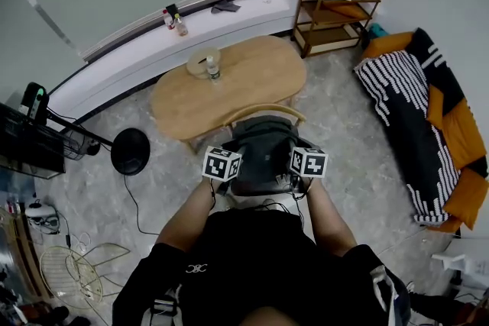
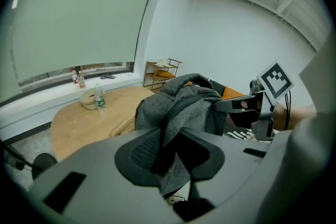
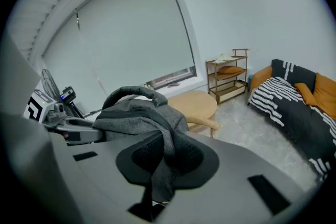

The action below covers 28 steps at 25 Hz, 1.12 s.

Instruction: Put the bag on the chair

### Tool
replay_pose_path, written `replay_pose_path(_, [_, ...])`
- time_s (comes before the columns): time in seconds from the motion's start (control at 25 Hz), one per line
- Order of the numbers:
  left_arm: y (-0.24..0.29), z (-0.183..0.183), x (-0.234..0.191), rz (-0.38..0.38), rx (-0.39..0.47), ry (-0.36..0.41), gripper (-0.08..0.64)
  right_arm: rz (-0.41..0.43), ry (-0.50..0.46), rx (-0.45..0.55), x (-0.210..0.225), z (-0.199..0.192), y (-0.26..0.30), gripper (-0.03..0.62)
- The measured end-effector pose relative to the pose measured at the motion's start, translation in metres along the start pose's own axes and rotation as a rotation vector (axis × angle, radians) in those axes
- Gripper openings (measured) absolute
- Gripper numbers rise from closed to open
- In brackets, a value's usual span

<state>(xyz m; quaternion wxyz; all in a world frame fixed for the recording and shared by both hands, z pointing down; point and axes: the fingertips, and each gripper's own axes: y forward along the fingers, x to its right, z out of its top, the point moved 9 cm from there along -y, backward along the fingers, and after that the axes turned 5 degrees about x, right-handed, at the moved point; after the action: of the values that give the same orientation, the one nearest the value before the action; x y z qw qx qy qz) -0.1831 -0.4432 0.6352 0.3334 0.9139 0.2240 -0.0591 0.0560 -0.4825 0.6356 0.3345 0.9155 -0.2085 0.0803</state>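
A grey fabric bag (image 1: 263,153) hangs between my two grippers, just above the wooden chair (image 1: 263,112) whose curved backrest shows beyond it. My left gripper (image 1: 237,158) is shut on a grey fold and black strap of the bag (image 2: 184,102), which runs down between its pads (image 2: 142,155). My right gripper (image 1: 295,161) is shut on the other side of the bag (image 3: 139,113), with cloth pinched between its pads (image 3: 191,157). The bag's top handle (image 3: 131,93) arches upward. Each gripper shows in the other's view, the right gripper (image 2: 247,107) and the left gripper (image 3: 73,128).
An oval wooden table (image 1: 244,80) stands right behind the chair, bearing a bottle (image 1: 213,69) and a bowl (image 1: 200,61). A wooden shelf (image 1: 336,11) is in the far corner, a striped sofa (image 1: 428,118) at right, a fan base (image 1: 130,151) and cables at left.
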Motion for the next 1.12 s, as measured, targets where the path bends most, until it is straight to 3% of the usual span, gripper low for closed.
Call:
replay_pose_path(0.2, [0.033,-0.02,-0.012,0.007,-0.075,-0.009,0.1,-0.032,-0.02,-0.085,0.017,-0.017,0.028,0.064])
replay_pose_path(0.4, [0.054,-0.017,-0.03,0.007,-0.023,-0.048,0.104,0.033,-0.095,-0.054,0.027,-0.013,0.058,0.064])
replay_pose_path(0.64, [0.07,-0.002,-0.043,0.05,-0.018,-0.073,0.117,-0.018,-0.212,-0.053,0.028,-0.003,0.084,0.074])
replay_pose_path(0.88, [0.079,0.009,-0.054,0.086,0.017,-0.096,0.144,-0.072,-0.212,-0.105,0.031,0.015,0.102,0.083])
replay_pose_path(1.0, [0.068,0.012,-0.054,0.094,0.051,-0.082,0.184,-0.063,-0.211,-0.075,0.034,0.02,0.102,0.095])
replay_pose_path(1.12, [0.057,0.015,-0.058,0.124,0.078,-0.081,0.189,-0.056,-0.238,-0.024,0.036,0.023,0.101,0.159])
